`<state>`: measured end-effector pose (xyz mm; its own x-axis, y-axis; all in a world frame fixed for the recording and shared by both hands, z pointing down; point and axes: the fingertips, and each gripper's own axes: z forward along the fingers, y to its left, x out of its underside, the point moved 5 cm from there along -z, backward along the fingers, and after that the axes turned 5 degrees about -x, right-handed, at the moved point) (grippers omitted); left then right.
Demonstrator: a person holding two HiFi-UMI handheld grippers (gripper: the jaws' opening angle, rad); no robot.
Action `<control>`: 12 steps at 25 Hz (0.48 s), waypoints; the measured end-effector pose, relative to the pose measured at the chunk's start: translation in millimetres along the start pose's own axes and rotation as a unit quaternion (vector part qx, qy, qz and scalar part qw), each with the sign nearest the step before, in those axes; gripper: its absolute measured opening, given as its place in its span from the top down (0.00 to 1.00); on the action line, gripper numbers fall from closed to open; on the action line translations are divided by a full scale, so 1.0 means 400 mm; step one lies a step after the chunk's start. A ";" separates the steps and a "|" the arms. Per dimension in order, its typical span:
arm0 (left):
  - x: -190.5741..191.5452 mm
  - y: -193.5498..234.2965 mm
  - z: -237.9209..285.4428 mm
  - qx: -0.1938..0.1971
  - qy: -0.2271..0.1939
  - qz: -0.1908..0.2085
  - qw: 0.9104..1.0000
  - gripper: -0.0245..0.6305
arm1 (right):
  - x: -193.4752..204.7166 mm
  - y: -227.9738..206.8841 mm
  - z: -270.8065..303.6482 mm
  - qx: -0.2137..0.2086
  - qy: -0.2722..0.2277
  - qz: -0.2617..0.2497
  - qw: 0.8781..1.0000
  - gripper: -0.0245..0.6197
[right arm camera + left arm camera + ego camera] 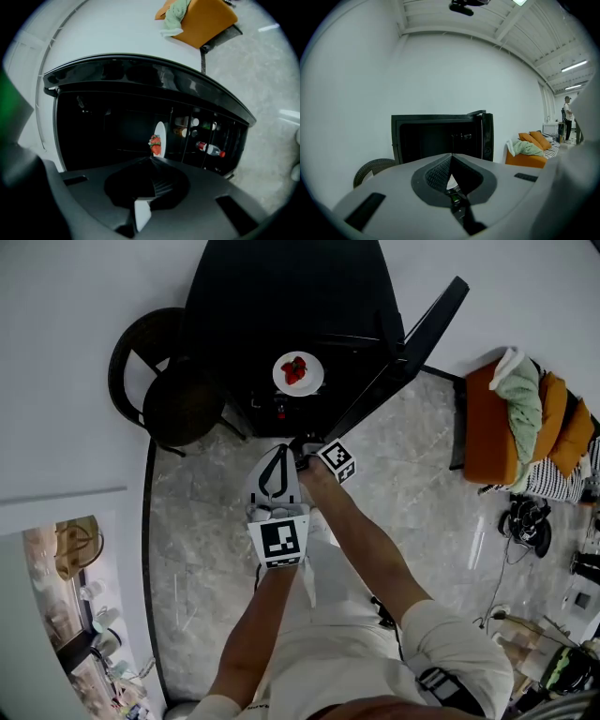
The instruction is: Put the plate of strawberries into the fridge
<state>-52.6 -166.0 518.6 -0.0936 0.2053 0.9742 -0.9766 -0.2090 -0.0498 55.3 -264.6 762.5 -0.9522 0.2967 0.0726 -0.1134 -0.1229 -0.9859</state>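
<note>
A white plate (298,372) with red strawberries (294,369) rests on a shelf inside the open black fridge (281,296). In the right gripper view the plate (161,135) and strawberries (155,144) appear on edge, deep in the dark interior. My left gripper (279,450) hangs in front of the fridge, jaws shut on nothing. My right gripper (307,448) is just beside it, also shut and empty, a short way back from the plate. The left gripper (451,155) faces the fridge (436,138) front; the right gripper (151,160) points into the fridge opening.
The fridge door (405,352) swings open to the right, with bottles (209,149) in its racks. A dark wicker chair (172,381) stands left of the fridge. An orange sofa (511,427) with cloths is at the right. A person (567,112) stands far off.
</note>
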 end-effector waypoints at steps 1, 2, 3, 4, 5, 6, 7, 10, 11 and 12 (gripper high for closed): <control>-0.004 0.001 -0.001 0.000 0.001 0.002 1.000 0.96 | 0.002 0.015 -0.004 -0.006 0.005 -0.003 1.000 0.95; -0.007 0.002 -0.002 -0.001 0.002 0.003 1.000 0.96 | 0.004 0.033 -0.010 -0.009 0.009 -0.005 1.000 0.94; -0.011 0.003 -0.005 -0.002 0.004 0.003 1.000 0.96 | 0.007 0.052 -0.016 -0.014 0.013 -0.007 1.000 0.94; -0.015 0.005 -0.009 -0.003 0.006 0.003 1.000 0.96 | 0.011 0.071 -0.025 -0.019 0.017 -0.008 1.000 0.94; -0.019 0.007 -0.013 -0.004 0.008 0.001 1.000 0.96 | 0.015 0.090 -0.036 -0.024 0.020 -0.009 0.999 0.94; -0.025 0.010 -0.018 -0.005 0.010 -0.001 1.000 0.96 | 0.021 0.110 -0.048 -0.028 0.024 -0.010 0.999 0.94; -0.031 0.013 -0.022 -0.006 0.014 -0.003 1.000 0.96 | 0.026 0.131 -0.060 -0.032 0.028 -0.012 0.999 0.95; -0.057 0.018 -0.030 -0.010 0.020 -0.009 1.000 0.96 | 0.031 0.192 -0.088 -0.044 0.038 -0.018 0.998 0.94; -0.066 0.017 -0.032 -0.010 0.021 -0.009 1.000 0.96 | 0.030 0.209 -0.097 -0.047 0.040 -0.019 0.998 0.94; -0.075 0.014 -0.035 -0.009 0.021 -0.008 1.000 0.96 | 0.028 0.224 -0.106 -0.048 0.042 -0.019 0.998 0.94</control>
<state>-57.8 -160.0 486.1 -0.0850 0.2494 0.9647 -0.9815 -0.1874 -0.0381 46.4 -232.0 668.7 -0.9202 0.3779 0.1016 -0.1175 -0.0193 -0.9929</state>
